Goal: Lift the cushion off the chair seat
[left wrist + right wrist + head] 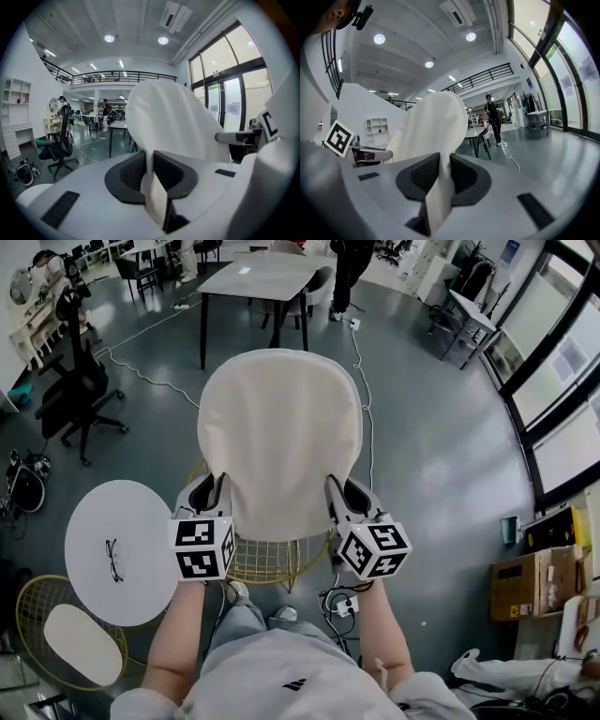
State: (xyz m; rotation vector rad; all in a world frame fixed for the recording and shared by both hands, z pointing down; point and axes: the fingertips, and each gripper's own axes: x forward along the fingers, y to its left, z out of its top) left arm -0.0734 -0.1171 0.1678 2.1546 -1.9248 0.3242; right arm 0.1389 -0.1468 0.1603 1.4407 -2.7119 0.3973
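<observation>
A cream cushion [279,437] hangs in the air above the gold wire chair [267,561], held by its two near corners. My left gripper [221,491] is shut on its left edge, and my right gripper [334,497] is shut on its right edge. In the left gripper view the cushion [171,119] rises from between the black pads [133,171], which pinch its thin edge. The right gripper view shows the same: the cushion [431,124] stands up from between the pads [463,176]. The chair seat is partly hidden under the cushion and my hands.
A round white side table [117,545] with glasses on it stands at the left, with a second wire chair [37,615] and its cushion below it. A black office chair [80,395], a long table [258,282], floor cables and cardboard boxes [539,582] surround the spot.
</observation>
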